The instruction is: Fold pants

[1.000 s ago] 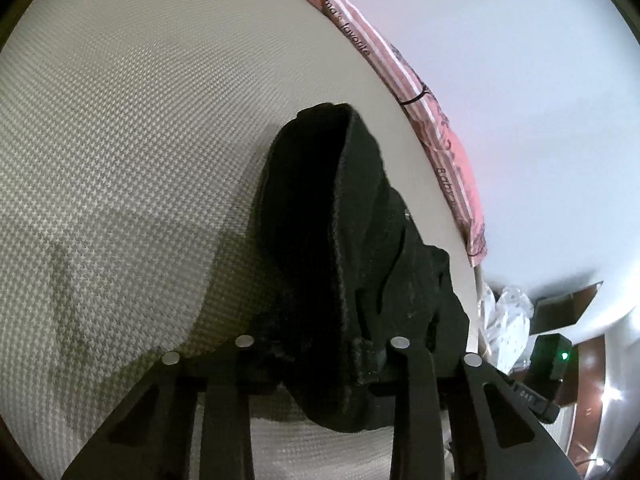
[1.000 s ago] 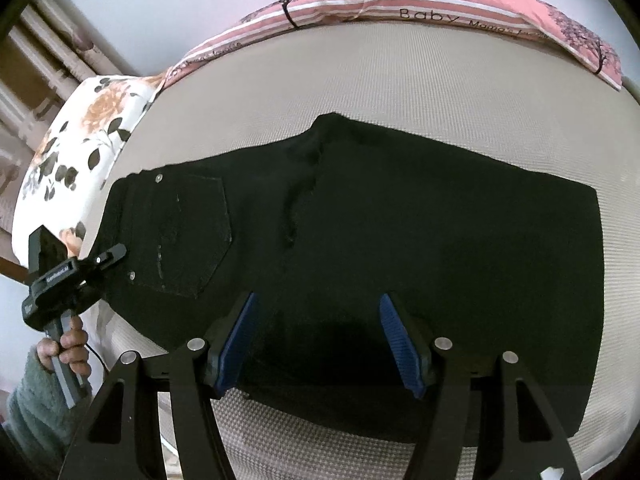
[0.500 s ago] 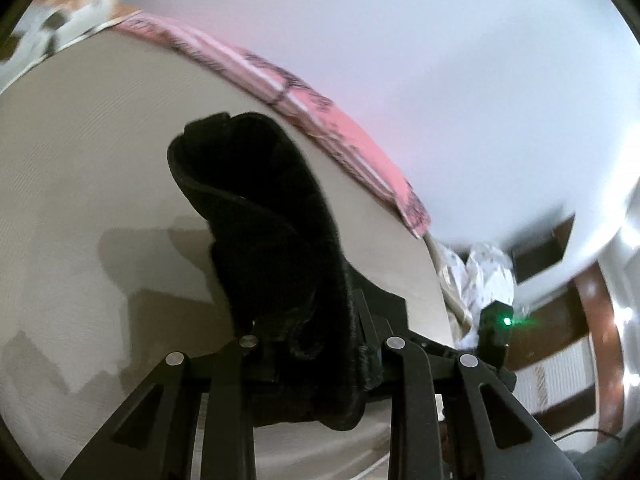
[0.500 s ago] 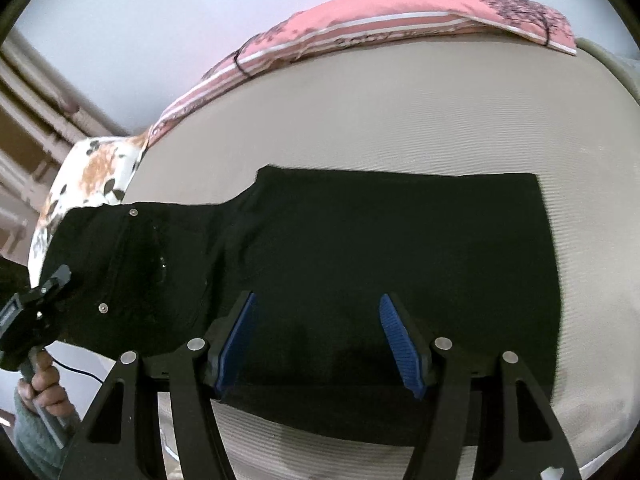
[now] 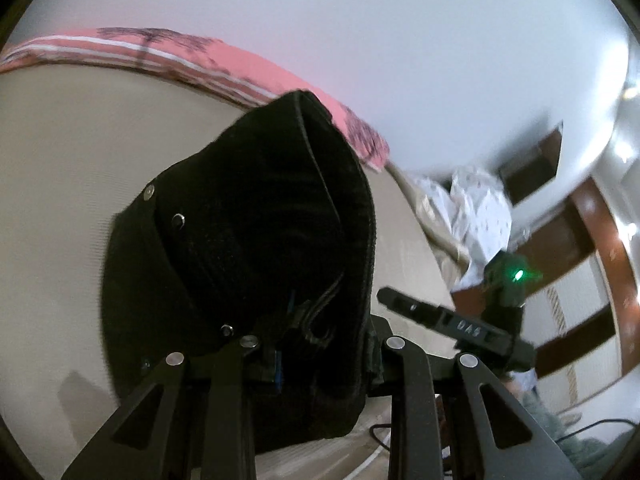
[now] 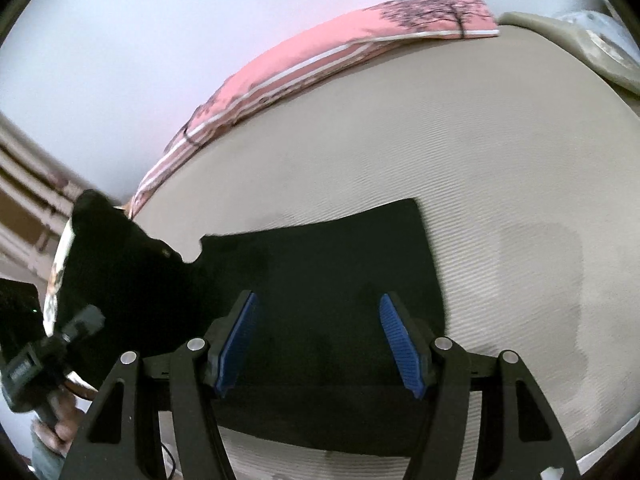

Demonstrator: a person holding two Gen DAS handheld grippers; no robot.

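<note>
The fold across the middle looks to be in hand: the left gripper (image 5: 316,344) has its jaws pinching the waistband end of the black pants (image 6: 320,280), lifted clear of the bed (image 6: 480,160), while the legs lie flat near the bed's front edge. The right gripper (image 6: 318,344) hovers over the flat legs with its jaws spread wide and holding nothing, its ribbed blue pads (image 6: 240,340) apart above the cloth. The next move, I judge, calls for carrying the waistband over toward the hem end and laying it down squarely, with the right gripper steadying the legs. The pants are thick, matte, denim-like, with metal rivets (image 5: 149,191) and a stitched seam; the bed cover is beige and finely ribbed, edged at the far side by a pink striped pillow (image 6: 360,40)
</note>
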